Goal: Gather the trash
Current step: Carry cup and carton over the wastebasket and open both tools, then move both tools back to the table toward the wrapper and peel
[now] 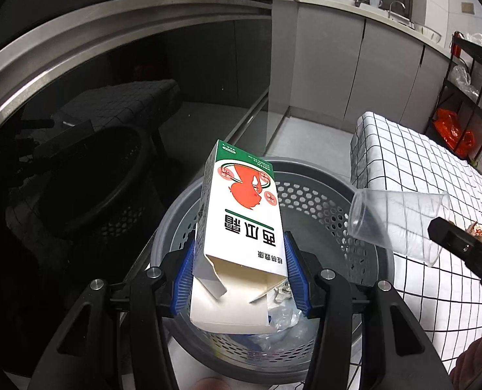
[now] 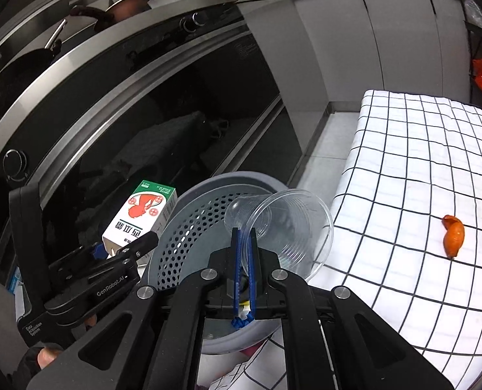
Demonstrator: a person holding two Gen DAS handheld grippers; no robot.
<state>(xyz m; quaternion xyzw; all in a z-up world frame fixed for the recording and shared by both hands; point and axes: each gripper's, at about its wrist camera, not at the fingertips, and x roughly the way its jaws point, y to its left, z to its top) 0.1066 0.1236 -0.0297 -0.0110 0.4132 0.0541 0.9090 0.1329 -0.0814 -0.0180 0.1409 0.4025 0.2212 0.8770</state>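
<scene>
Over the grey perforated bin [image 1: 364,227] beside the checked table's edge, your left gripper [image 1: 241,253] clamps the white carton [image 1: 241,214] — your right gripper [image 2: 245,237] pinches the clear cup's [image 2: 289,227] rim.

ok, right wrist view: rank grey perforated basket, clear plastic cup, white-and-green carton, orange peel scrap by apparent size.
1. Grey perforated basket
2. Clear plastic cup, though it sits nearest the camera, so it looks inflated
3. White-and-green carton, partly hidden by the other claw
4. Orange peel scrap
</scene>
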